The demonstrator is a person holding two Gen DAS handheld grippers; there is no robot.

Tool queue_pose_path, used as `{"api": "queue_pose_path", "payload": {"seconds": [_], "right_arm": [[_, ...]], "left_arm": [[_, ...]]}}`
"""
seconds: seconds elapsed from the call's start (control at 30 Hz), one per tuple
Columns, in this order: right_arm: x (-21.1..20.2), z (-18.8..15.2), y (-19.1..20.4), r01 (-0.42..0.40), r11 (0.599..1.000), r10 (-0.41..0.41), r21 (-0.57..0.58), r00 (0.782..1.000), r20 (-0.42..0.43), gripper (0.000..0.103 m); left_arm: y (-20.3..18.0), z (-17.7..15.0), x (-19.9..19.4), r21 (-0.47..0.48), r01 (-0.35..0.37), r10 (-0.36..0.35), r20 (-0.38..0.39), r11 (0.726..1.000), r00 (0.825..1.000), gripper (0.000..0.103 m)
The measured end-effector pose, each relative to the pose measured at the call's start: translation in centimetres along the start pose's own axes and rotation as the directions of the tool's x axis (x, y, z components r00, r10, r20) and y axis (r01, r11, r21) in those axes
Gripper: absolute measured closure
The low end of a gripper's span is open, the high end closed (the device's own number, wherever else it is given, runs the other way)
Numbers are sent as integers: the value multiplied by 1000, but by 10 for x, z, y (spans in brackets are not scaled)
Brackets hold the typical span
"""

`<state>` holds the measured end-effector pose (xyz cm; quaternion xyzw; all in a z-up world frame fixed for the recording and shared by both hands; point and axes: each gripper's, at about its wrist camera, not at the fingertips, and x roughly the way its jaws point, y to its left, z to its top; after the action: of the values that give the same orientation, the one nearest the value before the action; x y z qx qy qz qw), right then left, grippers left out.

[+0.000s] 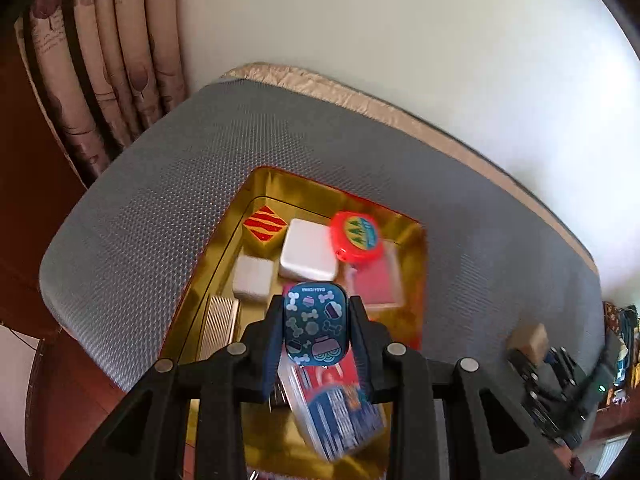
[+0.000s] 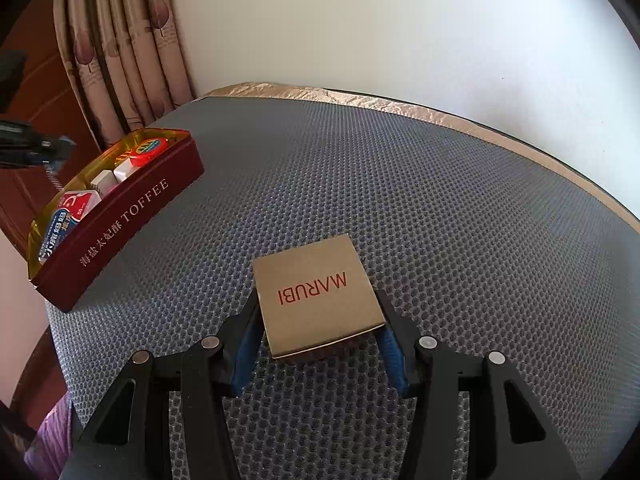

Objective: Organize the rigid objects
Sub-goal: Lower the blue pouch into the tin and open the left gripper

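1. Grey mesh mat [image 2: 400, 184] is seen covering the table, with a gold-trimmed edge at the far side against a pale wall and a patterned curtain [image 2: 120, 48] at the far left.
2. A dark red toffee tin [image 2: 132, 216], gold inside, is placed on the left part of the mat, well apart from the right gripper.
3. Inside the tin, a striped red-and-yellow block [image 1: 265, 225], a large white block [image 1: 307, 255], a smaller white block [image 1: 253, 278], a round red case [image 1: 356, 236] and a ribbed metal piece [image 1: 219, 326] are seen lying close together.
4. A small blue tin with bone prints [image 1: 315, 326] is clamped between the fingers of the left gripper [image 1: 316, 300] and is held above the tin's interior, over a red-and-blue card pack [image 1: 340, 404].
5. A tan box marked MARUBI [image 2: 318, 294] is gripped on its left and right sides by the blue pads of the right gripper [image 2: 320, 308], near the middle of the mat; whether its underside touches the mat cannot be told.
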<state>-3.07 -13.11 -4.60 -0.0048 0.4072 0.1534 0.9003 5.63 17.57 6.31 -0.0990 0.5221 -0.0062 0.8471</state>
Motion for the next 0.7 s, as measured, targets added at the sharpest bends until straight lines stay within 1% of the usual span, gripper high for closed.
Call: {"api": "queue_pose_path", "payload": {"seconds": [0.07, 0.23, 0.3, 0.47, 0.57, 0.7], "right_arm": [[2, 0, 0, 2, 1000, -2, 5, 1000, -6, 54], [4, 0, 1, -3, 1000, 3, 7, 1000, -11, 53], [4, 1, 0, -6, 1000, 6, 11, 1000, -12, 53], [5, 0, -1, -10, 1000, 11, 14, 1000, -19, 53], [7, -1, 0, -13, 1000, 13, 19, 1000, -25, 53], [9, 0, 2, -12, 1000, 12, 18, 1000, -29, 53]], "left_arm": [[2, 6, 15, 3, -4, 4, -7, 1000, 1000, 72], [2, 17, 49, 45, -59, 59, 0, 997, 998, 72], [4, 18, 56, 51, -56, 57, -3, 997, 998, 72], [5, 18, 67, 67, -81, 81, -5, 994, 997, 72], [4, 14, 67, 86, -117, 117, 0, 989, 993, 72], [1, 10, 62, 110, -161, 159, 28, 981, 987, 71]]}}
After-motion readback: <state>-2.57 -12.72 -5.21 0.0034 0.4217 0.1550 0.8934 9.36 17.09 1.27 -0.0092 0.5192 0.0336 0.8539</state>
